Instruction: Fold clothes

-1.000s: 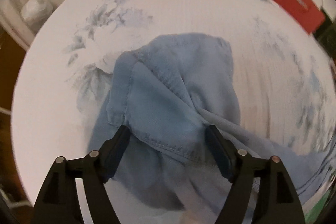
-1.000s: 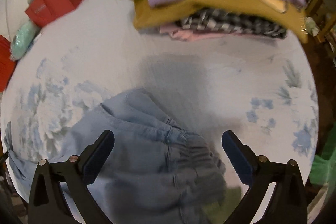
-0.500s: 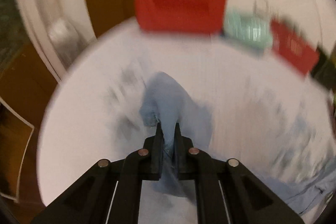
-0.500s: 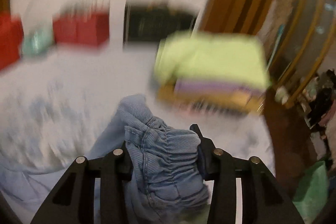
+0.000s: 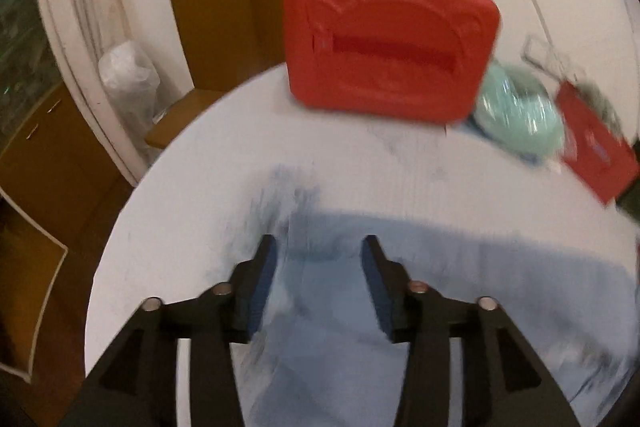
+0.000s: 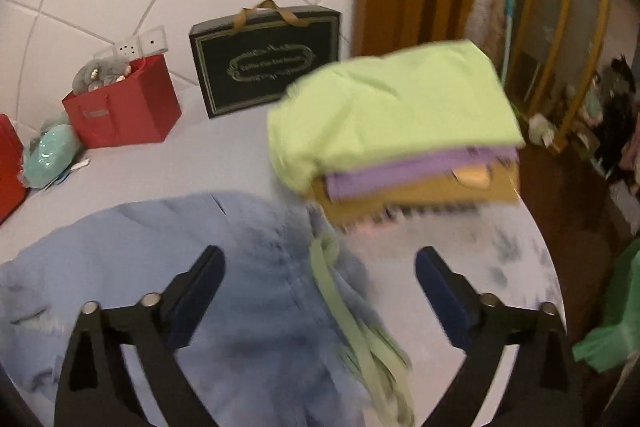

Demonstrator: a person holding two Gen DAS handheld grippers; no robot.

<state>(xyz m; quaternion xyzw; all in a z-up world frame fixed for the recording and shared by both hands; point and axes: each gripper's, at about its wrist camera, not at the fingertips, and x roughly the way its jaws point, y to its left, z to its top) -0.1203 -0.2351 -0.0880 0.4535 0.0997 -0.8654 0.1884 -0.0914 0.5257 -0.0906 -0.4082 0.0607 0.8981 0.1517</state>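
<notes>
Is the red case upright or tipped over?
Upright: the red case stands on its bottom edge on the table, handles on top.

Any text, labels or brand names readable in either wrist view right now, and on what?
Black gift box: gold ornate lettering inside a frame, too small and blurred to read.
Red paper bag: small label on its front, unreadable.
Red card: faint print, blurred.
Red case: embossed shapes, no words.
Nothing can be quoted.
</notes>
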